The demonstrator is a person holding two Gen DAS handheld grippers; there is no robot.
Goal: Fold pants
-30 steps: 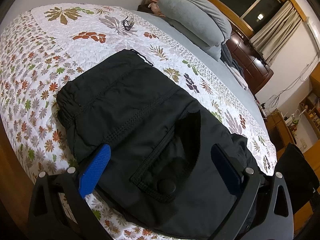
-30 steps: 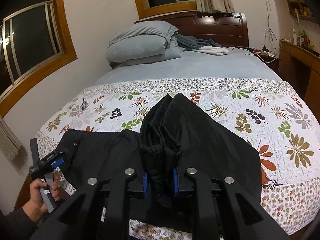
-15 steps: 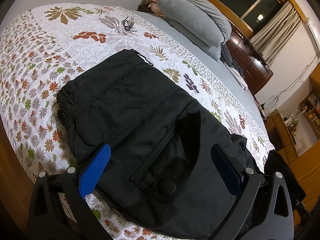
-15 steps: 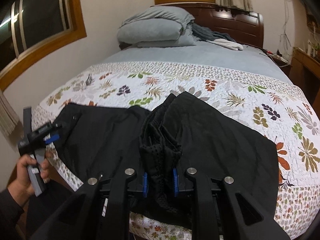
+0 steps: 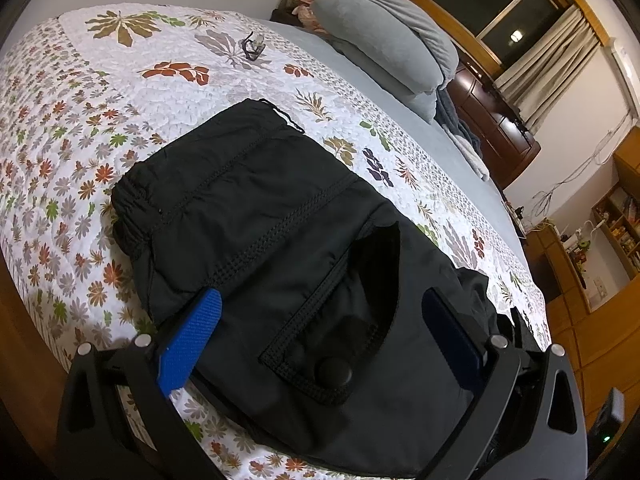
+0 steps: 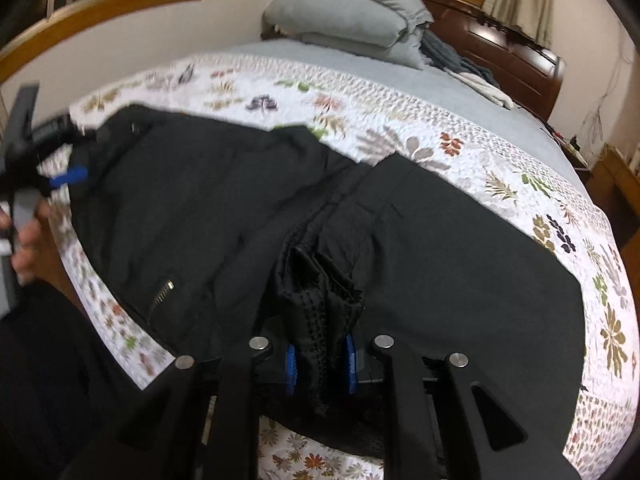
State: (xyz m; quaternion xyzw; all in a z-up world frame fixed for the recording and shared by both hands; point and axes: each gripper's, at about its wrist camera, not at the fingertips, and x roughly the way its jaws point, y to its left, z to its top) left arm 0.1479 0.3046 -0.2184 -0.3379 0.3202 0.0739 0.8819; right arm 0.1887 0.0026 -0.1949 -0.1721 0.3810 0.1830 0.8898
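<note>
Bed [image 5: 400, 120] with grey sheet, white leaf-print quilt [image 5: 120, 80], stacked grey pillows [image 5: 384, 44] and dark wooden headboard [image 6: 500, 48]. Pale walls; wood-framed windows [image 5: 492, 4], dark outside, hung with beige curtains [image 5: 552, 52]. Wooden shelving [image 5: 616, 224] and a low wooden cabinet [image 5: 560, 264] along the far wall, loose cables above; wooden floor [image 5: 580, 340].
</note>
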